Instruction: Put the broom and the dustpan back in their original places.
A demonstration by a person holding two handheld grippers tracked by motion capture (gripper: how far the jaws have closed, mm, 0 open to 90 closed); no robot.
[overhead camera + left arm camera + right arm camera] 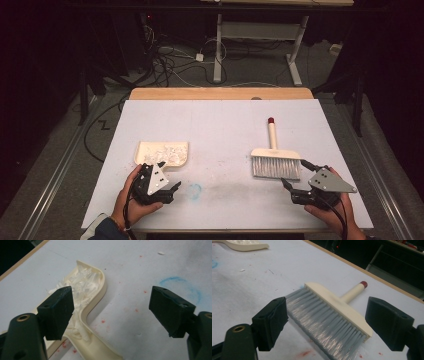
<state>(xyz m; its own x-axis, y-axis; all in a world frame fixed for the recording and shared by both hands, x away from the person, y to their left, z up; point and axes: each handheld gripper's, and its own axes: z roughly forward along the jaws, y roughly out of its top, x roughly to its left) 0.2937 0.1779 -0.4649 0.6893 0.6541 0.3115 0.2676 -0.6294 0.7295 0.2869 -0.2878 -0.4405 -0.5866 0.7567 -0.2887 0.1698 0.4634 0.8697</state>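
My left tongs (169, 191) hang released near the front-left part of the surface (225, 125), jaws spread wide with nothing between them. In the left gripper view they point at the cream dustpan (96, 315), whose curved handle runs down toward me; one jaw hovers over the pan, the other over bare surface. My right tongs (290, 187) are also released, near the front-right corner, with the brush (329, 315) lying just beyond the jaws, grey bristles toward me and its red-tipped handle pointing at the far edge.

The dustpan is heaped with white shreds (83, 283), so I judge the sweeping is essentially finished. Only a tiny white fleck (161, 253) and faint red specks lie on the surface, along with a blue ring stain (185, 288) that a brush would not lift. What is left, as I read it, is picking up the pan to empty it, or a last pass for strays.

There is open room all around. The middle of the surface between the pan and the brush is bare, and so is the far half. The pan sits near the left edge, so lifting it level matters; tipping it toward that edge would spill shreds to the floor. The brush lies well in from the right edge.
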